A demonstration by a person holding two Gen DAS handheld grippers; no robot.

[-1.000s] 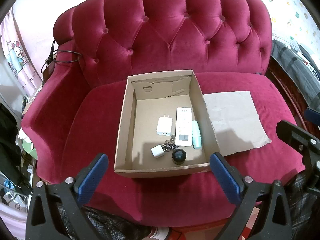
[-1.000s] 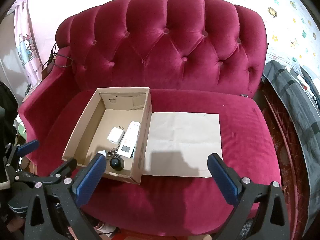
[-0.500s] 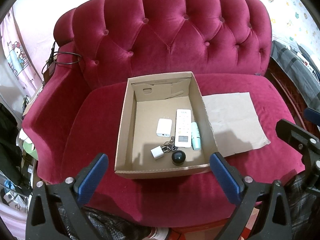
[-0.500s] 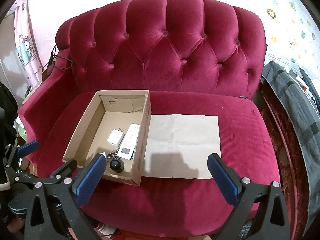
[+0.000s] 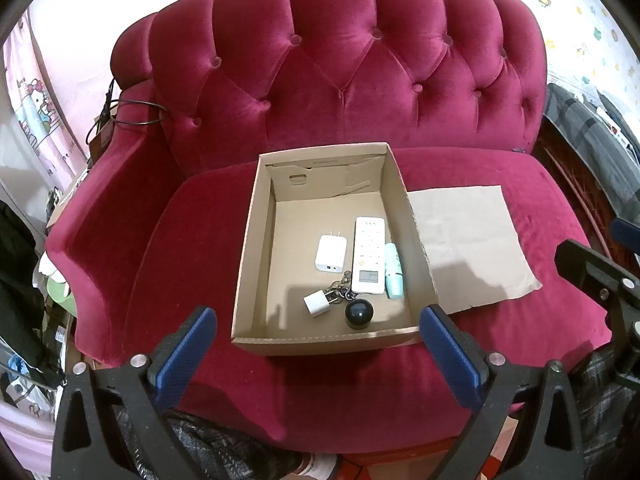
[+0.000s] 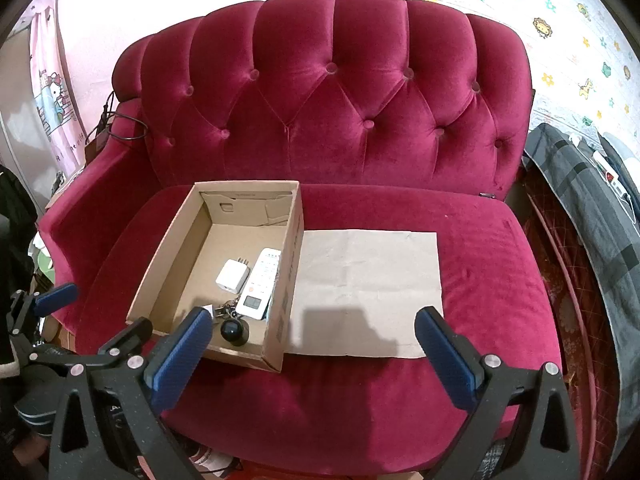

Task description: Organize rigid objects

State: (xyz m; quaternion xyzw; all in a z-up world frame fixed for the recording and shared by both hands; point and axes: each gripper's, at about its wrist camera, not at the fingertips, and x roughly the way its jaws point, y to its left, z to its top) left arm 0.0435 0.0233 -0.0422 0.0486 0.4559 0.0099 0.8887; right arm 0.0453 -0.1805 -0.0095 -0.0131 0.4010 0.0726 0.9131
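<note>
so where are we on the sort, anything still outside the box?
Looks done: the remote, large charger, small plug, keys, black ball and teal tube all lie in the cardboard box. In hand: nothing; the left gripper and right gripper are both open and clear of the box. Left: nothing visible; the paper sheet beside it is bare.

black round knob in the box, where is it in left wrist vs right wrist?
Left wrist: black round knob lies just below centre, inside the cardboard box, at its near wall.
Right wrist: black round knob sits lower left, near the box's near wall, right beside the right gripper's left finger.
Shared landmark: the white remote, just beyond the knob in both views.
</note>
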